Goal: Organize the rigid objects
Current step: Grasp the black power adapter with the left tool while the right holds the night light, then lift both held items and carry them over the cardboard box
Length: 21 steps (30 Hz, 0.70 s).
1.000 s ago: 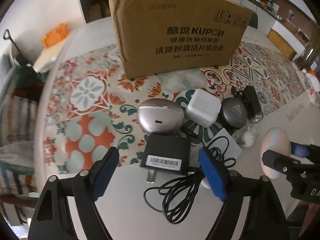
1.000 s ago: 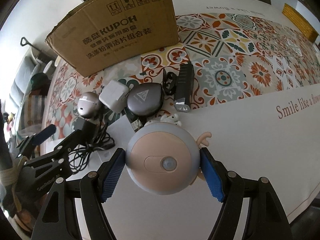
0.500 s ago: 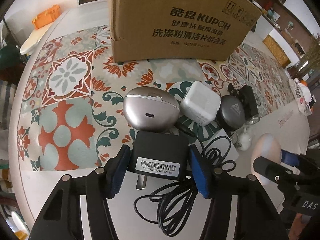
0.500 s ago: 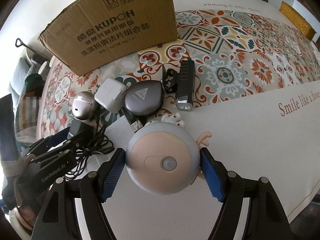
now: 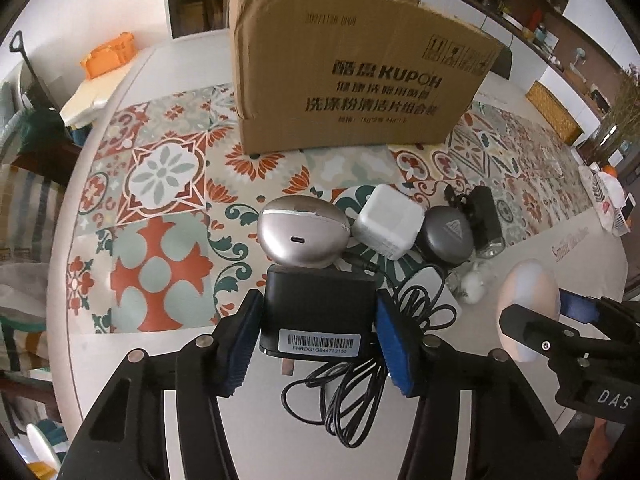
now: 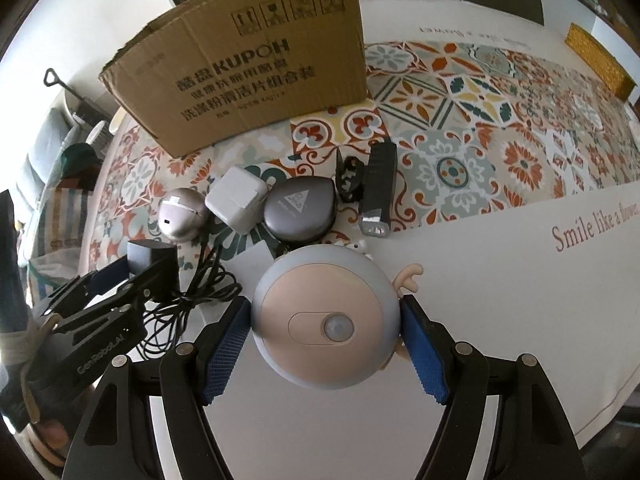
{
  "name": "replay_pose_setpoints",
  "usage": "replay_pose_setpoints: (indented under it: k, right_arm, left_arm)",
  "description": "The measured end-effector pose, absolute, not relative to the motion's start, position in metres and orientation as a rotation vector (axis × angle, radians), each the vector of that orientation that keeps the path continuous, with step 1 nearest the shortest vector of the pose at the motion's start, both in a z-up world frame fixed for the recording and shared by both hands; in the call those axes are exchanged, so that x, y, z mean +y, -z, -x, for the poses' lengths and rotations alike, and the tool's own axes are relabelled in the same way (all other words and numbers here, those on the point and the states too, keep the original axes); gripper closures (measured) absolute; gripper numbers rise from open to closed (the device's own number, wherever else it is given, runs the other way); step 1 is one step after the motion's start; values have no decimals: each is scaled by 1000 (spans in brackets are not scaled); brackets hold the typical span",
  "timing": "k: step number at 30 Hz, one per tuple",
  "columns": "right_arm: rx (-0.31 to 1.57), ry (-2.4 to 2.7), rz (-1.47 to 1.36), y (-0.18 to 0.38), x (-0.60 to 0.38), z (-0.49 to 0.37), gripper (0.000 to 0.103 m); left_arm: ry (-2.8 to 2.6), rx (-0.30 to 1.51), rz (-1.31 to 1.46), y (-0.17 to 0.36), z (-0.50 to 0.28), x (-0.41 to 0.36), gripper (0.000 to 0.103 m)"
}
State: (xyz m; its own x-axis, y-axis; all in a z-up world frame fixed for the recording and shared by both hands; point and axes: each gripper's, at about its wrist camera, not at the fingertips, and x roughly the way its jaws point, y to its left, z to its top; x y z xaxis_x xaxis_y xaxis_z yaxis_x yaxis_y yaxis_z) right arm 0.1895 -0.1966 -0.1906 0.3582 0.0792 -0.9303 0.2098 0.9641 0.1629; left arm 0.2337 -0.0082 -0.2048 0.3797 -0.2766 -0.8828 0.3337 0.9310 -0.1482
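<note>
A black power adapter (image 5: 320,304) with a barcode label sits between my left gripper's (image 5: 316,320) blue pads. The jaws are closing and both pads press on its sides. Its black cable (image 5: 344,392) trails loose on the white cloth below. In the right wrist view the left gripper (image 6: 120,280) holds the adapter (image 6: 150,256) at the left. My right gripper (image 6: 324,336) is shut on a round pink-and-grey sensor light (image 6: 320,320), just above the cloth. The left wrist view shows this light (image 5: 528,284) at the right.
A cardboard box (image 5: 352,80) stands at the back of the patterned tablecloth (image 5: 160,176). In front lie a silver oval case (image 5: 302,236), a white charger cube (image 5: 388,226), a dark grey round case (image 5: 446,236), a black flashlight (image 5: 486,220) and a small white figure (image 5: 472,284).
The left gripper's jaws have gone from wide apart around the adapter to pressing on its sides. The right gripper and its light have stayed where they were.
</note>
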Motion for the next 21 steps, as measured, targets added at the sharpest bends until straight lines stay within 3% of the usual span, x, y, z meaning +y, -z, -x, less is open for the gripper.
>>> replay_pose_setpoints:
  k: [21]
  right_arm:
    - [1025,-25,-224,128,-201,-189,29]
  left_arm:
    - [312,898,-28,120,-213,-7,48]
